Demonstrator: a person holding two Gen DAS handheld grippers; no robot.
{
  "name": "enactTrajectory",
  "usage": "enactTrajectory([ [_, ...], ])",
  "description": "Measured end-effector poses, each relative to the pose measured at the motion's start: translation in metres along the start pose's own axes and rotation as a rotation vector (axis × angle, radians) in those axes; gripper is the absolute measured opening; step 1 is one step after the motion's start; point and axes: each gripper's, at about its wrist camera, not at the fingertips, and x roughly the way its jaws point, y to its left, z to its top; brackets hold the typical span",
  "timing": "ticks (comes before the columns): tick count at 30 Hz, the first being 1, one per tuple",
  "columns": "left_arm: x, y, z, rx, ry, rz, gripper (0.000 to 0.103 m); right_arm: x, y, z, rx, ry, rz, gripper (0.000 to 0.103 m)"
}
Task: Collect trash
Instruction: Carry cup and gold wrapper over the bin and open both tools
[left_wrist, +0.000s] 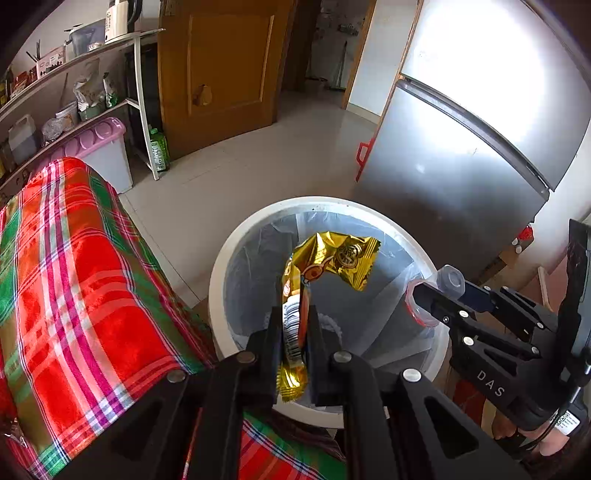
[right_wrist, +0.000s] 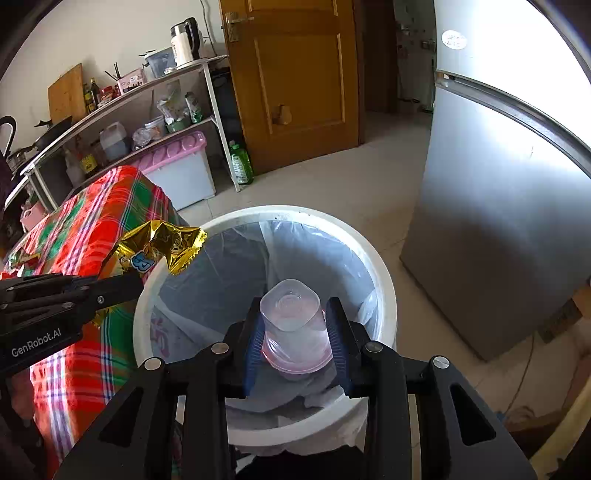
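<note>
left wrist view: the left gripper (left_wrist: 293, 325) is clamped tight on a crumpled gold wrapper (left_wrist: 328, 262), its two black fingers (left_wrist: 271, 332) pressing the lower end of the foil flat between them. the free end of the wrapper fans out above the mouth of the white trash bin (left_wrist: 218, 280), which is lined with a clear plastic bag (left_wrist: 258, 251). the bin stands on the tiled floor just beside the corner of a table draped in a red, green and white plaid cloth (left_wrist: 74, 266). at the right edge the right gripper (left_wrist: 430, 295) reaches in over the bin's right rim, gripping a clear plastic cup (left_wrist: 452, 282) with a pinkish rim. a silver fridge (left_wrist: 461, 147) stands behind the bin, a wooden door (left_wrist: 225, 70) farther back.

right wrist view: the right gripper (right_wrist: 295, 332) is closed partway on the clear plastic cup (right_wrist: 291, 317), blue-edged pads touching both of its sides; the cup lies with its base toward the far side, pink rim toward the camera. it hangs over the open mouth of the white trash bin (right_wrist: 384, 288), above the bag liner (right_wrist: 221, 273). at the left, the left gripper (right_wrist: 122, 284) holds the gold wrapper (right_wrist: 162, 243) over the bin's left rim, by the plaid cloth (right_wrist: 99, 206). behind stand a shelf rack (right_wrist: 155, 92) with a kettle (right_wrist: 184, 44), a lilac-lidded storage box (right_wrist: 181, 166) and a green bottle (right_wrist: 242, 162) on the floor.
</note>
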Motion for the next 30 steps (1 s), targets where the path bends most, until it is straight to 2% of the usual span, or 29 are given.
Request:
enactTrajectory([
  [7,0.012,0.000,-0.002,-0.001,0.028,0.027,0.014,0.017,-0.006,-0.004,0.002,0.034,-0.018,0.035],
  [11,0.016,0.002,-0.001,-0.019,0.041,0.032,0.028,0.022,-0.008,-0.005,0.007,0.051,-0.026,0.036],
  [12,0.016,0.001,-0.002,-0.006,0.035,0.047,0.035,0.023,-0.008,-0.005,0.008,0.052,-0.030,0.038],
  [14,0.016,0.000,-0.002,-0.003,0.030,0.045,0.040,0.025,-0.007,-0.005,0.012,0.052,-0.032,0.050],
  [16,0.016,0.002,-0.002,-0.017,0.034,0.023,0.040,0.024,-0.008,-0.006,0.017,0.050,-0.031,0.050],
  [20,0.013,0.005,-0.003,-0.025,0.033,0.027,0.041,0.023,-0.007,-0.007,0.020,0.049,-0.036,0.050],
  [27,-0.010,0.011,-0.005,-0.034,-0.020,0.052,0.055,0.008,-0.001,-0.007,0.021,0.016,-0.031,0.050],
  [30,-0.026,0.015,-0.007,-0.043,-0.055,0.067,0.056,-0.003,0.003,-0.006,0.024,-0.017,-0.029,0.050],
])
